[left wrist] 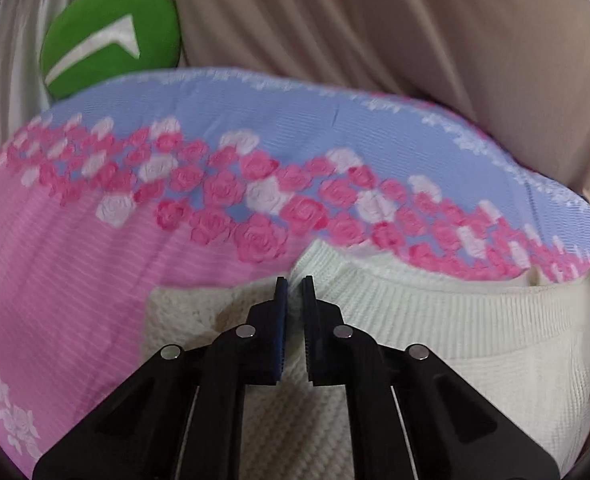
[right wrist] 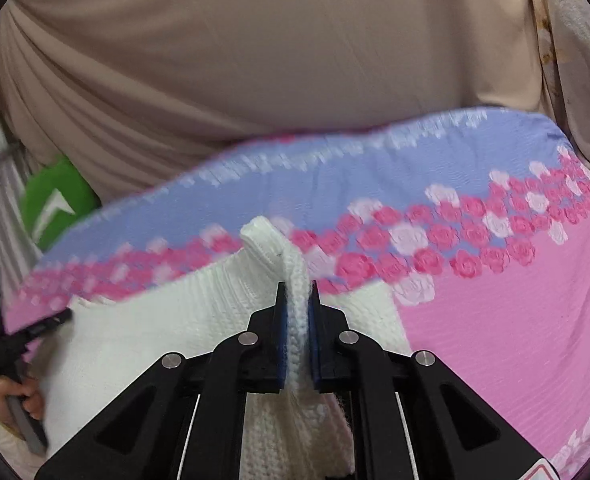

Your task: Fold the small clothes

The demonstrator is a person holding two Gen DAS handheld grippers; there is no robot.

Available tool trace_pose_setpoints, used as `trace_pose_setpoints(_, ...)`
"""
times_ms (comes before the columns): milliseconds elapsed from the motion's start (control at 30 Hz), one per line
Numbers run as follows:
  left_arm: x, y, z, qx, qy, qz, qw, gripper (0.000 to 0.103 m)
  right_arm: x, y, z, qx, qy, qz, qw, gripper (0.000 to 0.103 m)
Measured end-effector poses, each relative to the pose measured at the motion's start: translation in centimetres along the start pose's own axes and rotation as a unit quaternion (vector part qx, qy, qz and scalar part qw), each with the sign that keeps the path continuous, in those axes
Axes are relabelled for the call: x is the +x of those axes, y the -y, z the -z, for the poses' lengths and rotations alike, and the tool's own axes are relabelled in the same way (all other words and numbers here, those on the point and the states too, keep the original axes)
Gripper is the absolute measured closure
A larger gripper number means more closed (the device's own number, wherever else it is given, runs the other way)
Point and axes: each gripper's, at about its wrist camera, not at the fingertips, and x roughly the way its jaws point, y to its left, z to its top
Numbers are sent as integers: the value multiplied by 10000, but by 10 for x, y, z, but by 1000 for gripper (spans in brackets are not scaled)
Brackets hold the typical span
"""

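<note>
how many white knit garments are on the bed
1: a white knit sweater lies on the floral bedsheet, near the bed's front edge. The right tool pinches a fold of it. More may lie outside both views.

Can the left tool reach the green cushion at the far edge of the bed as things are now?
Probably not now: the left tool is shut on the white knit garment, and the green cushion lies beyond the flowered sheet.
</note>
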Motion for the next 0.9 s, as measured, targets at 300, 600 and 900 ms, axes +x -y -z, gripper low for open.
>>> trace_pose_setpoints(300, -78, -27, 25, -136, 427, 272, 9986, 83, -86, -31, 25, -367, 1086, -271, 9930, 88)
trace_pose_setpoints(600, -113, -57, 79, -484, 181, -181, 9985, 36, -79, -122, 114, -1397, 221, -1422, 9797, 87)
trace_pose_setpoints(900, -89, -52, 87, -763, -125, 200, 9968, 61, -73, -128, 134, -1456, 194, -1412, 9790, 87)
